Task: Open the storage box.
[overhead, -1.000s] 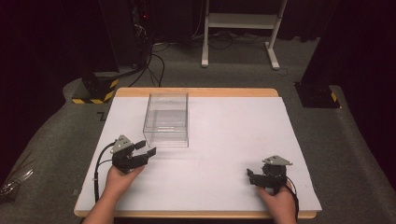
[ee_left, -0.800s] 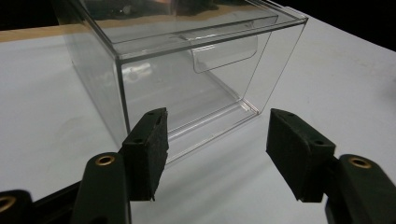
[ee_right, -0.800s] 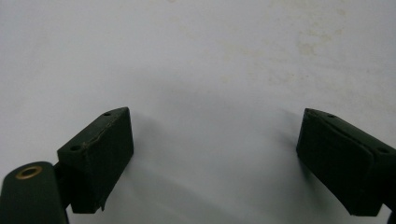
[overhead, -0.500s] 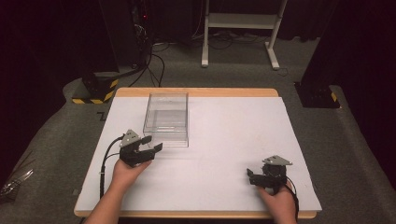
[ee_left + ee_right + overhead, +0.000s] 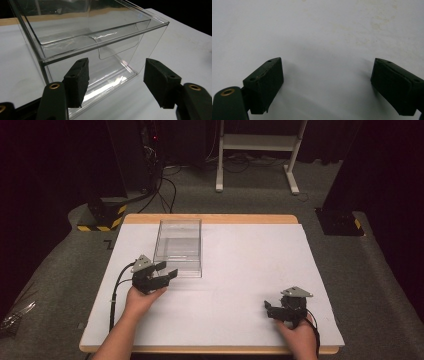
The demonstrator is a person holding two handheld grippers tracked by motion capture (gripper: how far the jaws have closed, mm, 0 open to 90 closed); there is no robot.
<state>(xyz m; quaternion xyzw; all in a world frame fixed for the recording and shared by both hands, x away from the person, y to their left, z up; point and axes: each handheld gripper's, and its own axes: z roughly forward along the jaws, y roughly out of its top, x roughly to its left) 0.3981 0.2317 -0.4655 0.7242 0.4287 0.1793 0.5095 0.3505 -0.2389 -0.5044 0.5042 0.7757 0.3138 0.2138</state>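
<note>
1. Clear plastic is what we are facing: a transparent box (image 5: pixel 179 248) is sitting on the white table (image 5: pixel 240 270), left of centre and toward the far edge, with its long axis running away from us.
2. We are holding the left gripper (image 5: pixel 165 270) just beside the box's near short end, jaws spread and empty, pointing forward and a little to the right.
3. Looking along the left gripper (image 5: pixel 116 86), we are seeing the near wall of the box (image 5: pixel 95 47) straight ahead and close, with a curved finger notch (image 5: pixel 117 42) in what looks like a sliding drawer front; we cannot tell whether either pad is touching the plastic.
4. We are resting the right gripper (image 5: pixel 269 309) near the front right of the table, well apart from the box, jaws released over bare tabletop (image 5: pixel 319 37).
5. We are judging that the left hand (image 5: pixel 142 297) is far the nearer, so any reach for the box's near end belongs to it, going straight forward along the long axis.
</note>
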